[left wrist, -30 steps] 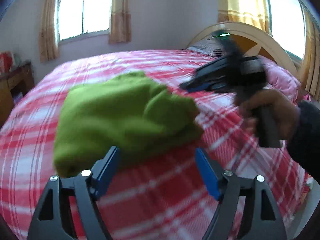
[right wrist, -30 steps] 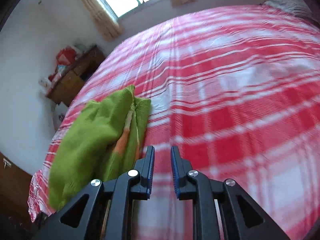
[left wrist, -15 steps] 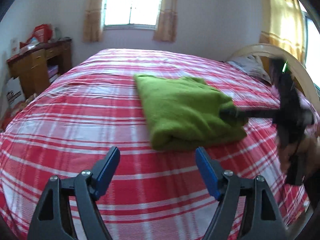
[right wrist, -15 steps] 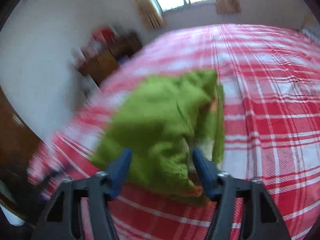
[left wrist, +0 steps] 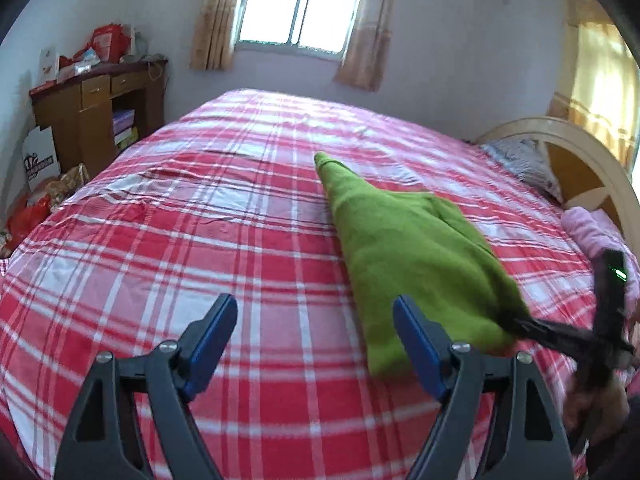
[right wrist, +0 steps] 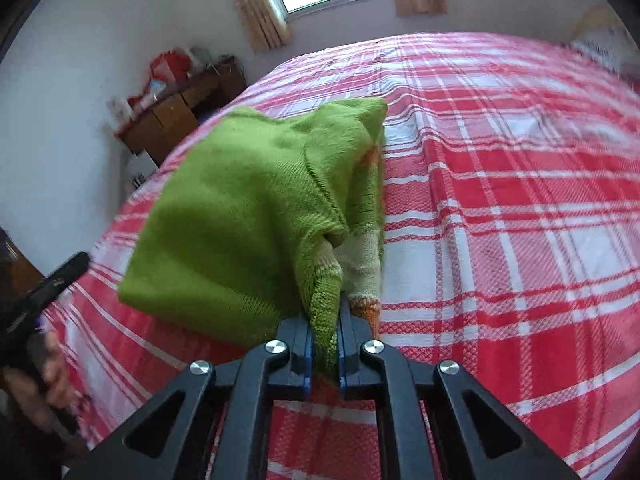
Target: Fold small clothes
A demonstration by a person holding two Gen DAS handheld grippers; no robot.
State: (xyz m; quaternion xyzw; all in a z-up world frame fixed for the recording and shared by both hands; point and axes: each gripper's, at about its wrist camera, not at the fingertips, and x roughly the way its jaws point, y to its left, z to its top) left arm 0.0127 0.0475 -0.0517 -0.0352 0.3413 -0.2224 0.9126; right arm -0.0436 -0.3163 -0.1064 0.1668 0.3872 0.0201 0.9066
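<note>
A folded green knitted sweater [left wrist: 412, 248] lies on the red plaid bed [left wrist: 200, 240]. My right gripper [right wrist: 323, 344] is shut on the sweater's near edge [right wrist: 324, 312], where cream and orange stripes show. In the left wrist view the right gripper [left wrist: 520, 326] grips the sweater's near right corner. My left gripper [left wrist: 314, 338] is open and empty, just above the bedspread to the left of the sweater. In the right wrist view the sweater [right wrist: 248, 216] looks partly lifted toward the gripper.
A wooden desk [left wrist: 96, 116] with clutter stands left of the bed by the wall. A curved headboard [left wrist: 580, 164] and pillows [left wrist: 520, 160] are at the right. A pink cloth [left wrist: 592, 232] lies near the headboard. A window [left wrist: 300, 4] is on the far wall.
My right gripper was open around the sweater's edge and has now shut on it. The left gripper has drawn back and stayed open.
</note>
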